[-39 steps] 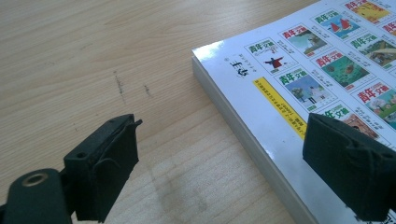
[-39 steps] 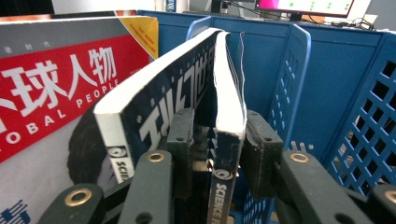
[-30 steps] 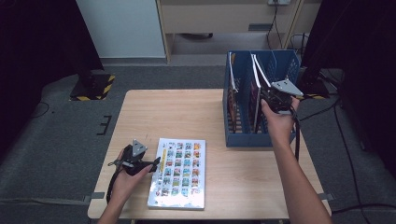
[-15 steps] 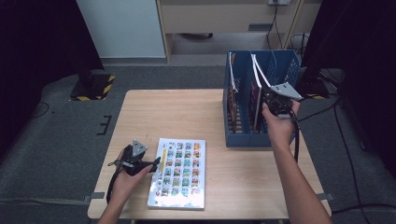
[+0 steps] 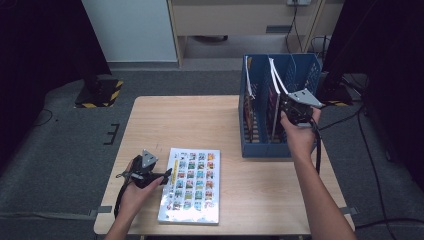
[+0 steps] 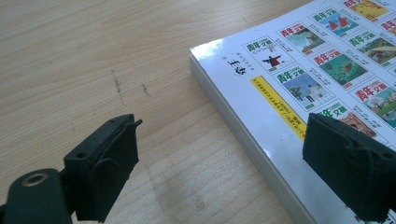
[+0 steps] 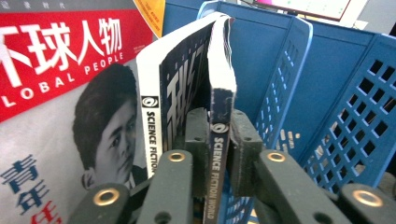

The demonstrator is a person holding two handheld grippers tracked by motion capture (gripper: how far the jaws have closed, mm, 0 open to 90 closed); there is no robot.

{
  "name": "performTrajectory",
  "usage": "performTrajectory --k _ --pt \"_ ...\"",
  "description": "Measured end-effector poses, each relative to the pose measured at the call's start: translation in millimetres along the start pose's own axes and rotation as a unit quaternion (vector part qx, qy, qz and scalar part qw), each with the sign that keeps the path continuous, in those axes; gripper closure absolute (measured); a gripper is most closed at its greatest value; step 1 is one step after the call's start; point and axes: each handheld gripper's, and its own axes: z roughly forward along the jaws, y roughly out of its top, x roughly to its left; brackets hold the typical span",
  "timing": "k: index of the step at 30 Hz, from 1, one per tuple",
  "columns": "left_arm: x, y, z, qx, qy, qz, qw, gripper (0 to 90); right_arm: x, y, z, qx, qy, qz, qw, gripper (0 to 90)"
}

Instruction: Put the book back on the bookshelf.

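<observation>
Left tool [image 5: 167, 176] agape; right tool [image 7: 218, 140] just clamped.

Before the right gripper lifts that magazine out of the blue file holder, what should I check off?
1. Right gripper shut on the thin Science Fiction World magazine, its jaws having just been closing: ok.
2. Grip sits on the spine edge, pads on both sides: ok.
3. Neighbouring white-spined magazine free of the pads: cannot tell.
4. Blue plastic file holder upright on the wooden table: ok.
5. Left gripper open, beside the flat picture-grid book, not holding it: ok.
</observation>
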Motion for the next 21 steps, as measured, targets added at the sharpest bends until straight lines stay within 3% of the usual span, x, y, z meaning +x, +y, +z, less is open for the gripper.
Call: performTrajectory --k 8,13,21 --pt "-0.2 -0.1 0.4 0.001 0.000 0.000 1.0000 9.5 0.4 1.8 -9.1 -0.017 0.019 0.033 0.9991 64.1" --pt "-1.0 -0.2 1.1 0.003 0.000 0.002 1.0000 9.5 0.4 -5.1 -14.6 -0.013 0.027 0.053 0.9982 62.9" --pt "-0.8 -0.3 1.4 0.004 0.000 0.003 1.0000 9.5 1.8 -13.8 -22.6 -0.012 0.036 0.056 0.9977 59.4"
